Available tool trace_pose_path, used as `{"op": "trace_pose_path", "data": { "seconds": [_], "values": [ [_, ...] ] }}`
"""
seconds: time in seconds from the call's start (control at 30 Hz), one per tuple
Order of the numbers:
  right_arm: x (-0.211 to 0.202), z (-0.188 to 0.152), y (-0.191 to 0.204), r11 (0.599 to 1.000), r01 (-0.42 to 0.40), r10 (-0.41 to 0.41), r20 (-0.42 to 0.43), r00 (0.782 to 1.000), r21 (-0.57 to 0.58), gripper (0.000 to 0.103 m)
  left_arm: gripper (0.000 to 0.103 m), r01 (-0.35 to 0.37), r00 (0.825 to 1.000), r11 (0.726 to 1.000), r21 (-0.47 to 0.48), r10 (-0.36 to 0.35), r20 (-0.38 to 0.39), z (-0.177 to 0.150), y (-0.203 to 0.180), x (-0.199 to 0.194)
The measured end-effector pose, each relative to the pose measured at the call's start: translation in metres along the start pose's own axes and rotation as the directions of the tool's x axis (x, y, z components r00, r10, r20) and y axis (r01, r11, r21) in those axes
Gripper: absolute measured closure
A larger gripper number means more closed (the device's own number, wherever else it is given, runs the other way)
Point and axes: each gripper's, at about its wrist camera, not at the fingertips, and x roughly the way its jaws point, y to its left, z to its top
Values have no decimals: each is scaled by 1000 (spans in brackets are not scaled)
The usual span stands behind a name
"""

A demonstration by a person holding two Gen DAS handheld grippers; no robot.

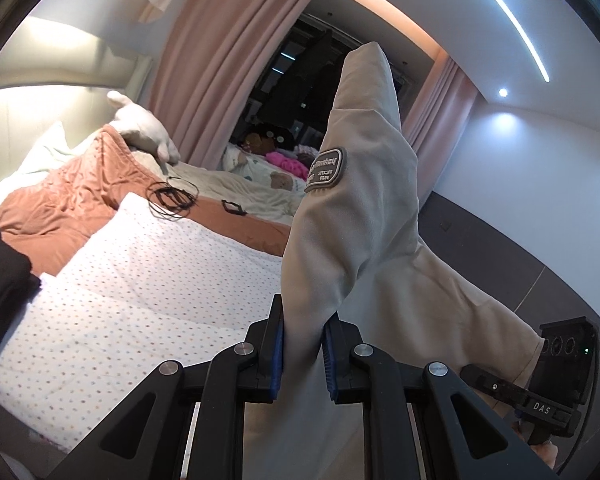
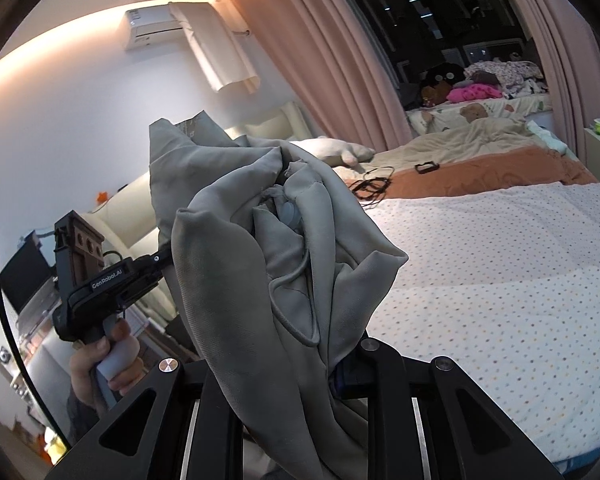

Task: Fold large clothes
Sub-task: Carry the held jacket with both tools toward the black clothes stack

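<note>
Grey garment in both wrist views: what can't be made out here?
- Grey garment: its type and full shape; lower part cut off by both views' bottom edges.
- Right gripper pads: right wrist view, covered by bunched cloth.
- Patch text: left wrist view, too small.

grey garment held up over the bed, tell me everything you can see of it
The grey garment is a soft, matte, woven-looking top in beige-grey, lifted clear above the dotted bedsheet. A dark rubbery patch with lettering too small to read sits on what looks like a sleeve. From the right wrist view it is bunched in folds, with a drawstring cord hanging loose. The left tool is shut on one part between its blue pads, the right tool on another; nothing else touches it.
</note>
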Motion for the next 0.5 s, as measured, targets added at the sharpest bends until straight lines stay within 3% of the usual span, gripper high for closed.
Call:
{"op": "trace_pose_path", "data": {
  "seconds": [0.2, 0.5],
  "values": [
    [8, -13, 45, 998, -56, 55, -17, 998, -42, 83, 87, -35, 999, 999, -27, 36, 24, -1, 21, -43],
    [42, -7, 88, 985, -141, 137, -44, 990, -99, 84, 87, -103, 992, 994, -23, 104, 71, 17, 64, -95]
  ]
}}
